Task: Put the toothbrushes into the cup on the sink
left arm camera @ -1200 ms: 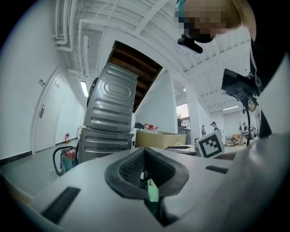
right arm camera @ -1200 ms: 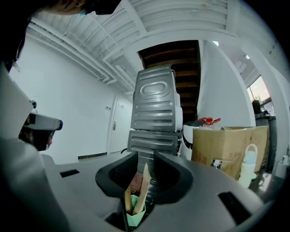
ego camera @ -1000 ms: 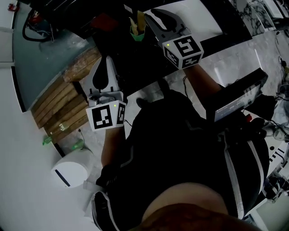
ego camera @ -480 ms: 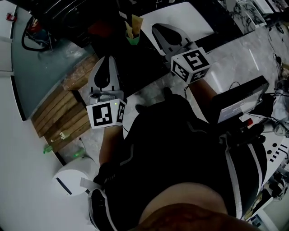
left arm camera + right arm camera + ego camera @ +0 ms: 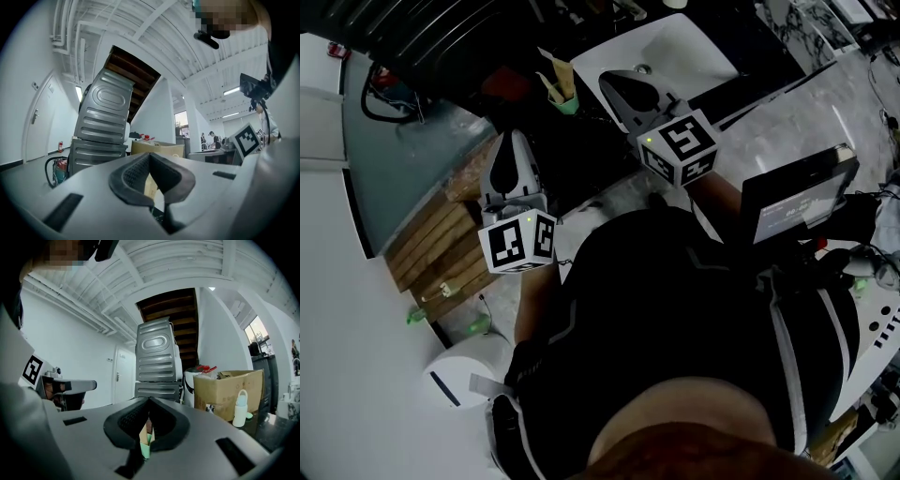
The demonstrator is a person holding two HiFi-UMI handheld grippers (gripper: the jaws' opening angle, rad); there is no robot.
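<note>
A small green cup [image 5: 560, 97] stands on the dark counter left of the white sink [image 5: 675, 52]. Tan toothbrush handles [image 5: 549, 77] stick up out of it. My right gripper [image 5: 614, 80] hangs just right of the cup, over the sink's near edge, with its jaws shut on nothing. In the right gripper view the cup [image 5: 145, 445] shows small through the gap below the meeting pads [image 5: 161, 416]. My left gripper [image 5: 514, 141] is nearer and to the left, apart from the cup, also shut and holding nothing; its pads [image 5: 133, 176] meet at the tips.
Stacked grey appliances [image 5: 105, 117] stand ahead. A cardboard box [image 5: 229, 390] and a white bottle [image 5: 240, 409] sit at the right. Wooden slats [image 5: 441, 253] and a white round bin [image 5: 459, 380] lie at lower left. A dark screen [image 5: 797, 192] is at the right.
The head view has swung, bringing more of the white sink into sight. My right gripper has drifted sideways, a little away from the cup. Both pairs of jaws stayed shut.
</note>
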